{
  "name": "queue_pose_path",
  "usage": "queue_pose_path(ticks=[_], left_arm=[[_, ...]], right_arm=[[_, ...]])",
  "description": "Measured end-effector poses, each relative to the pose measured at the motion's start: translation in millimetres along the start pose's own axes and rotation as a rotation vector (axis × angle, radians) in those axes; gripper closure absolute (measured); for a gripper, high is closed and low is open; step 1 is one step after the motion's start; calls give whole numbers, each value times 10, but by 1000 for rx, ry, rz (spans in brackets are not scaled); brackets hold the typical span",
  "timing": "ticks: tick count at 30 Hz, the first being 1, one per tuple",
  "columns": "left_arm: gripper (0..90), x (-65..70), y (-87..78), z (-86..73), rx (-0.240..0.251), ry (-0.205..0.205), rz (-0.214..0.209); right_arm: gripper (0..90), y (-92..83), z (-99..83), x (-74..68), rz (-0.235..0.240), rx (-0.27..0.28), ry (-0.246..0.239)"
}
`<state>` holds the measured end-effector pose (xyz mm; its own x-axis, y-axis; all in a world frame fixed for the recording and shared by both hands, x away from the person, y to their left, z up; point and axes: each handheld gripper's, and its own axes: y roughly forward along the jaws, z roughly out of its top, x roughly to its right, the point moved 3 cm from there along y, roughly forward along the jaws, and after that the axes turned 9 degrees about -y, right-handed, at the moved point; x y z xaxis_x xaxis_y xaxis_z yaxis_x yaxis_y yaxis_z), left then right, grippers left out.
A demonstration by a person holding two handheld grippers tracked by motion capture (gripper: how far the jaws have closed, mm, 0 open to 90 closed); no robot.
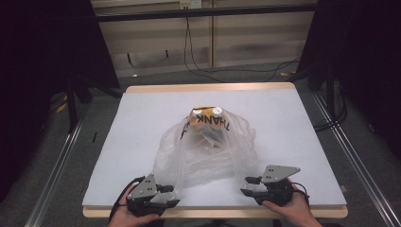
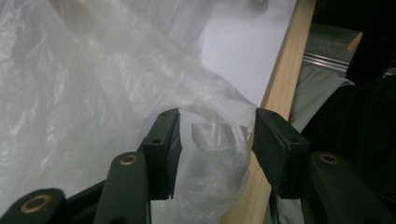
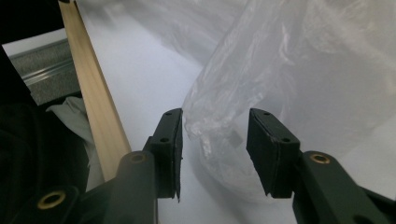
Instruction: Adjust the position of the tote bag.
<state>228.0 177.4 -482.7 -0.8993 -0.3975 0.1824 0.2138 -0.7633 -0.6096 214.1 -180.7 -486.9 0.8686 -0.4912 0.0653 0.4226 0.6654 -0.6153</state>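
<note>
1. On the white-topped table (image 1: 142, 123), mid-board: a clear plastic carrier bag (image 1: 208, 151) printed "THANK", lying slumped with its far end raised.
2. Contents sit at that far end: orange-and-white items (image 1: 208, 118), can't tell what they are through the film.
3. The bag's two handle loops run back toward me, one to each gripper at the near edge.
4. My left gripper (image 1: 171, 195) is at the near-left. In the left gripper view its jaws stand apart with the left handle loop (image 2: 219, 135) slack between them. Pads aren't pressing it, so nothing is gripped.
5. My right gripper (image 1: 249, 186) is at the near-right. In the right gripper view it's the same story: jaws parted, right handle loop (image 3: 215, 130) bunched in the gap and just beside the left-hand pad, not clamped as far as I can see.
6. The wooden table edge (image 2: 280, 93) runs just beside both grippers, so the handles lie right at the near rim.
7. Progress, my read: the bag is loaded and laid out, handles pulled toward me and apparently set down.
8. Left to do is unclear. If it's tying or lifting, both handles need a fresh grip. If it's just laying the bag flat, it's nearly finished.
</note>
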Motion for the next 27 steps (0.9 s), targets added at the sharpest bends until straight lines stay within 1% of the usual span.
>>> queue_pose_path(ticks=[1, 3, 5, 6, 7, 8, 9, 12, 13, 14, 15, 16, 17, 18, 19, 21, 23, 24, 25, 26, 27], left_arm=[[507, -13, 20, -5, -23, 3, 12], [516, -26, 23, -10, -33, 0, 13], [542, -30, 31, -13, -37, 2, 12], [582, -21, 37, -18, -45, 1, -3], [615, -14, 31, -15, -55, 14, -3], [664, -14, 31, -15, -55, 14, -3], [714, -4, 28, -17, -58, 12, -22], [793, -10, 11, -10, -52, 15, -27], [807, -9, 8, -8, -46, 9, -32], [817, -8, 3, -5, -40, 8, -39], [826, -8, 3, -5, -40, 8, -39], [833, -5, -14, 3, -31, 7, -38], [836, -5, -14, 3, -31, 7, -38], [839, -9, -23, 4, -21, -2, -45], [841, -12, -29, 6, -13, -4, -46], [848, -11, -34, 8, -12, -8, -42], [850, -19, -38, 12, -2, -11, -50], [851, -21, -38, 17, 2, -6, -53], [853, -23, -45, 27, 0, -6, -43], [855, -26, -44, 33, 2, -4, -44], [857, -29, -46, 39, 8, 1, -47]], right_arm=[[567, 46, -12, -25, -4, -37, -12], [570, 68, -18, -36, -1, -54, -21], [576, 71, -20, -34, -10, -59, -21], [638, 74, -28, -17, -11, -62, -12], [680, 72, -29, -16, -12, -63, -9], [680, 72, -29, -16, -12, -63, -9], [731, 73, -28, -18, -14, -65, -13], [801, 63, -21, -22, -10, -60, -13], [826, 58, -20, -17, -10, -56, -15], [846, 52, -18, -14, -10, -50, -15], [846, 52, -18, -14, -10, -50, -15], [868, 34, -12, -8, -11, -39, -7], [868, 34, -12, -8, -11, -39, -7], [878, 18, -8, -4, -9, -30, -5], [880, 11, -6, 0, -11, -26, -8], [885, -9, 2, 11, -8, -7, -2], [886, -30, 3, 19, -9, 0, 1], [887, -40, 4, 23, -7, 3, 1], [887, -51, 9, 27, -9, 13, -1], [887, -69, 14, 28, -6, 24, 4], [887, -80, 18, 31, -13, 30, -5]])
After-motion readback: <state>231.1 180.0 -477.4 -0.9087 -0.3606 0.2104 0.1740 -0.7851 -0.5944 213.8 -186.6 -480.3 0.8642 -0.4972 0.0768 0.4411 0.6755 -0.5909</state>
